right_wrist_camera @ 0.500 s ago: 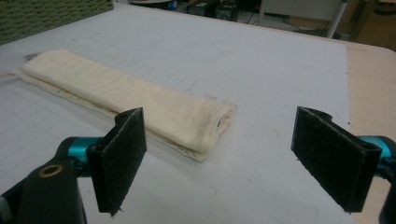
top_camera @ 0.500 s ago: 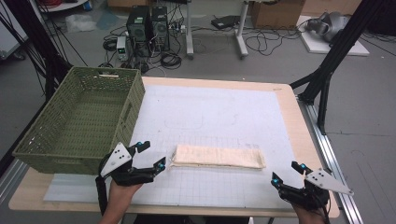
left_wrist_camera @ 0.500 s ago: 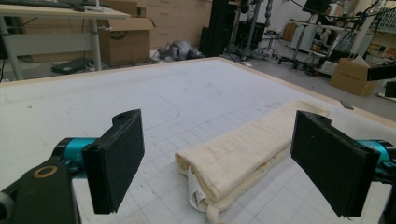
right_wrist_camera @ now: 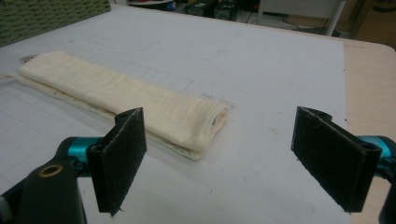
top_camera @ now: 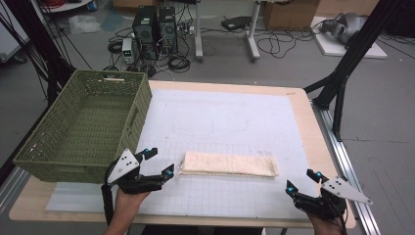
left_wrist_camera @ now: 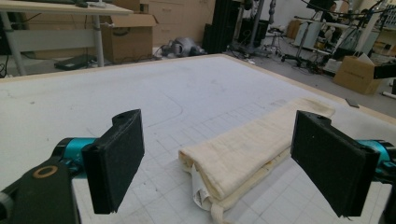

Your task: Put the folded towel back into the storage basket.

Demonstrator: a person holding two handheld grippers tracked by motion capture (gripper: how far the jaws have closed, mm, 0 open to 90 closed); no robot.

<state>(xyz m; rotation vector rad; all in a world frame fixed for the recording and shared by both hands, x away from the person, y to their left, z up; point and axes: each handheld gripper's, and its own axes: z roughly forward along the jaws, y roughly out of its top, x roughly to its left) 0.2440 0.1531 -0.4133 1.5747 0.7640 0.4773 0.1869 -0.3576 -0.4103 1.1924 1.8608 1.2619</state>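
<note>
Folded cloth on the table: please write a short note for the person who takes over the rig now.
Left tongs: open, empty, just off the left end of the folded cloth, not touching it.
Right tongs: open, empty, off the cloth's right end, a little nearer the table's front edge.
Cloth: lies folded in a long strip on the white mat. Green basket: at the table's left, with nothing in it.
Done: cloth already folded. Left: nothing is gripped yet; probably take both ends and move the cloth, perhaps into the basket.
</note>
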